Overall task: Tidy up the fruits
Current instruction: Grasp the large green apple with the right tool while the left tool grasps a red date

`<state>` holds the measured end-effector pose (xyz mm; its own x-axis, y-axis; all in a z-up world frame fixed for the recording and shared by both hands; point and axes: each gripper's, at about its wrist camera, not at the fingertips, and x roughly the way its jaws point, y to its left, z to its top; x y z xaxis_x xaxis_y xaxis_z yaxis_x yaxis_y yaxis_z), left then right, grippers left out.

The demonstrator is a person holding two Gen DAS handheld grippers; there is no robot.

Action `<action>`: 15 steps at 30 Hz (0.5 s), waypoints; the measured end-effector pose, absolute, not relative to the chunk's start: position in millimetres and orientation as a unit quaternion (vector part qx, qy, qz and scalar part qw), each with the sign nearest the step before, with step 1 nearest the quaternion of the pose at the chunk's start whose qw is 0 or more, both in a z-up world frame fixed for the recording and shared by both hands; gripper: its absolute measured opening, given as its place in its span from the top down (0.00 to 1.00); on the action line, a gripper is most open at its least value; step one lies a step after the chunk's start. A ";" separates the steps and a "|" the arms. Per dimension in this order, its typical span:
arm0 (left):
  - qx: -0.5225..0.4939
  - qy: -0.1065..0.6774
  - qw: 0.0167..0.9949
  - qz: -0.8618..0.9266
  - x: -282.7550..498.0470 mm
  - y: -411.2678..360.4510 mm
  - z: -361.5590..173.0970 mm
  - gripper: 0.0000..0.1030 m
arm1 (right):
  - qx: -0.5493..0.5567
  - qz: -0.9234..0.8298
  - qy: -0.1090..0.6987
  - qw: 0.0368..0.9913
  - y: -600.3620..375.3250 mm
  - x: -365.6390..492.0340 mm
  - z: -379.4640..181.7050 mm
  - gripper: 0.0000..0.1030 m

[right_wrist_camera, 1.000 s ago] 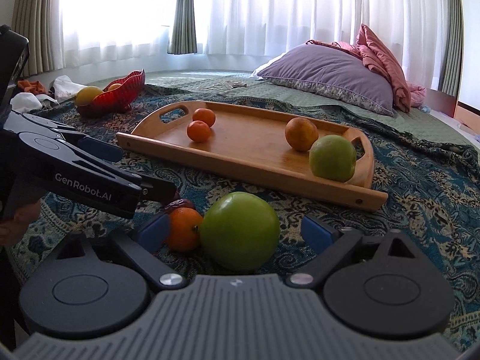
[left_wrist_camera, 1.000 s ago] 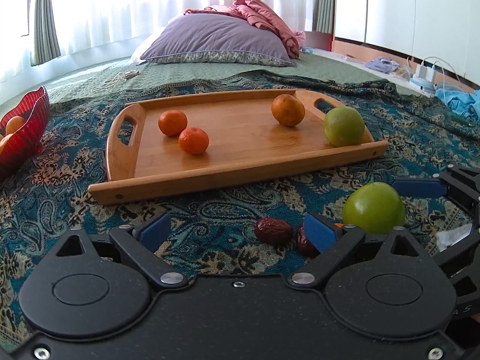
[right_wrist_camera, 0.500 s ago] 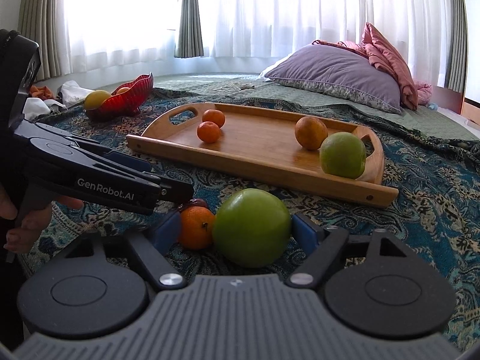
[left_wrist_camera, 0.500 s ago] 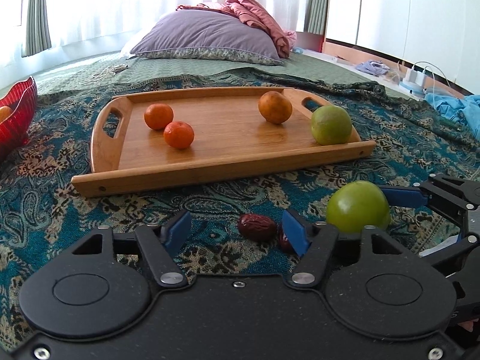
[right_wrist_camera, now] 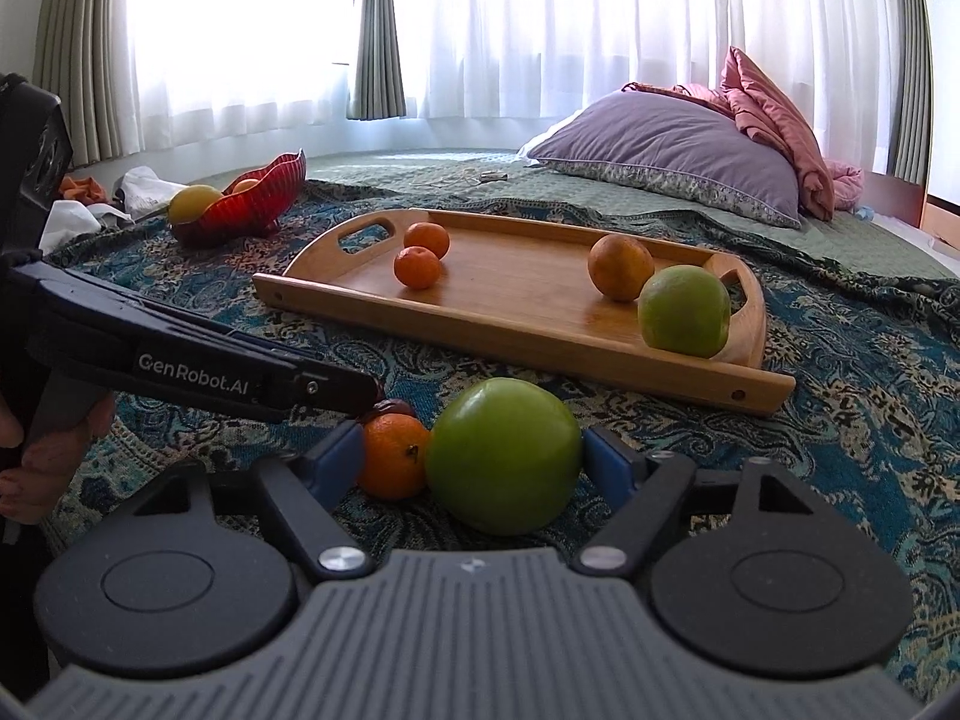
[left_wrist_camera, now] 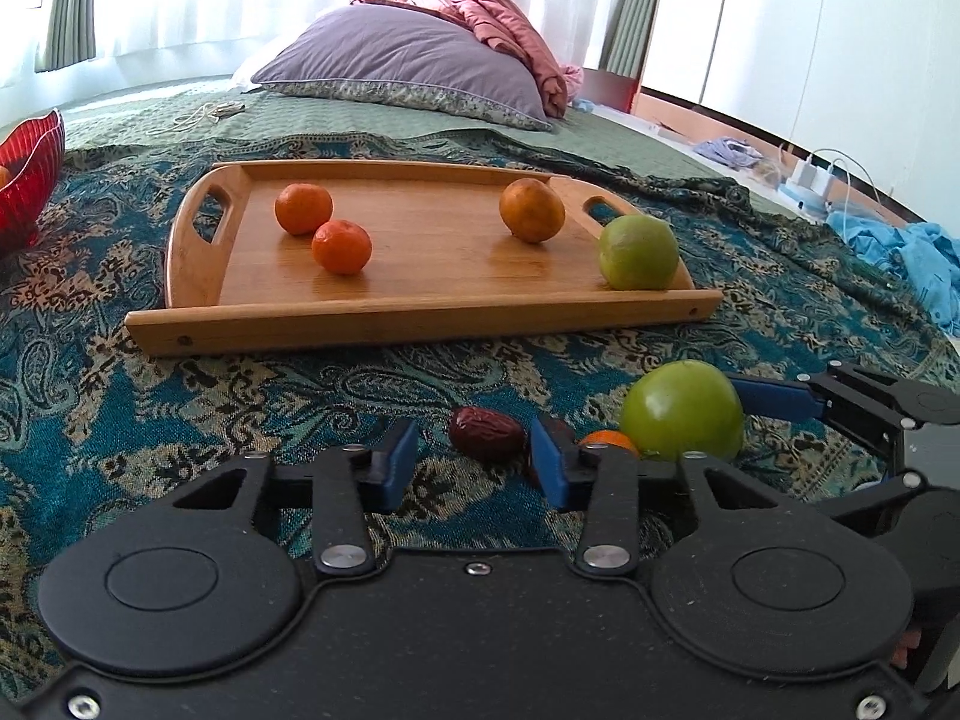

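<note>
Left gripper (left_wrist_camera: 474, 465): jaws narrower than a second ago, just closing; red date (left_wrist_camera: 486, 433) lies between the pads, untouched, nothing gripped. Right gripper (right_wrist_camera: 474, 459): jaws also just closing, now around green apple (right_wrist_camera: 504, 455) and small orange (right_wrist_camera: 393, 455); blue pads look to touch both, firm clamp not certain. All three fruits rest on the teal paisley blanket (left_wrist_camera: 180, 396), near the wooden tray (left_wrist_camera: 420, 315). Red bowl (right_wrist_camera: 252, 204) far left, purple pillow (right_wrist_camera: 672, 150) by the curtains.
</note>
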<state>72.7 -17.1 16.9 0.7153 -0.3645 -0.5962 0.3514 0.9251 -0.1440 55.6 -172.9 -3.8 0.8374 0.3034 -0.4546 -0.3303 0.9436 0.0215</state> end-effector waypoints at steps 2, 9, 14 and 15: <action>-0.003 0.322 0.928 -0.186 71.3 -17.2 17.7 0.70 | -0.023 0.161 0.230 0.960 -175.8 53.6 -1.9 0.29; 0.019 0.321 0.929 -0.182 70.2 -21.4 14.2 0.74 | -0.057 0.129 0.203 0.969 -178.2 42.8 2.0 0.38; 0.015 0.327 0.927 -0.183 75.0 -29.5 7.7 0.76 | -0.082 0.137 0.209 0.965 -168.8 41.7 -1.9 0.39; 0.015 0.326 0.928 -0.182 76.3 -30.5 7.3 0.76 | -0.086 0.133 0.207 0.965 -167.6 41.7 -3.6 0.39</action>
